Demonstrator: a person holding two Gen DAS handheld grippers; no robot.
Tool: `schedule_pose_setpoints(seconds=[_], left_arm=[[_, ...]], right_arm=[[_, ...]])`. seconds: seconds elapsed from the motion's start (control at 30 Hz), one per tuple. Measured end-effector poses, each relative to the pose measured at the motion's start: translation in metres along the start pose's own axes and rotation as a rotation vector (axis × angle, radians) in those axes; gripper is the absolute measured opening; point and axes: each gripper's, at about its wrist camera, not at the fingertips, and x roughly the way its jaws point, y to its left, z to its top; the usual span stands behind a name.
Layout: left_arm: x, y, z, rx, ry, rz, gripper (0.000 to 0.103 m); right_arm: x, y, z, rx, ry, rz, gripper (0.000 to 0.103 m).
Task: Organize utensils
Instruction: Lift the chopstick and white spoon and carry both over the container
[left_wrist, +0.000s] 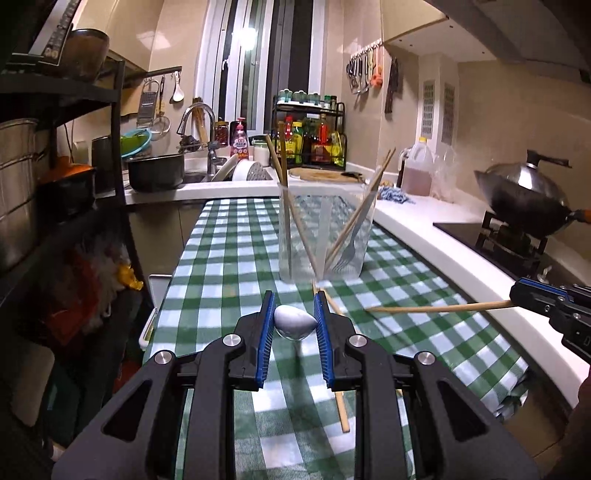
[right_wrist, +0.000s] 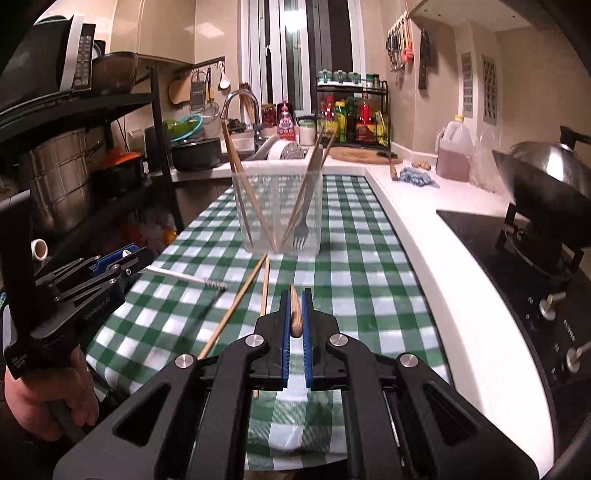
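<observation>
Left claw (left_wrist: 294, 306) pinched spoon (left_wrist: 295, 322) bowl: smooth, slippery metal, better gripped mid-handle. Right claw (right_wrist: 294, 301) clamped chopstick (right_wrist: 294, 314) end: light, stiff. Cup (right_wrist: 277, 210) stood ahead of both.

Spoon (left_wrist: 294, 322) between the blue pads (left_wrist: 266, 341) of the left hand-held gripper (left_wrist: 294, 328): bowl alone visible, handle hidden below behind the black body. In the right wrist view, seen only as a thin pale stem ending in a small blurred shape.

Chopstick (right_wrist: 295, 314) in the right hand-held gripper (right_wrist: 295, 314): butt end alone showing there, rest foreshortened out of sight.

Loose chopsticks (right_wrist: 236, 310) on the desk (right_wrist: 369, 280): lower ends lost behind the gripper body.

Hand (right_wrist: 48, 402) at lower left, cut by the frame edge.

Bottle labels on the far rack (right_wrist: 354, 110): too small to read.

Wok (left_wrist: 532, 199) at right, partly cropped.
</observation>
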Motion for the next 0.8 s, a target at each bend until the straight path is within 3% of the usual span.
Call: schedule_pose_setpoints(seconds=[0.37,0.8], left_arm=[[0.007,0.014,0.034,-0.009,-0.011,-0.039,0.021],[0.028,0.021,0.063,-0.009,0.071,-0.068,0.021]], right_arm=[[0.002,-0.002,0.050,0.002,-0.044,0.024,0.006],[0.021,-0.005,0.103,-0.044,0.055,0.049,0.006]])
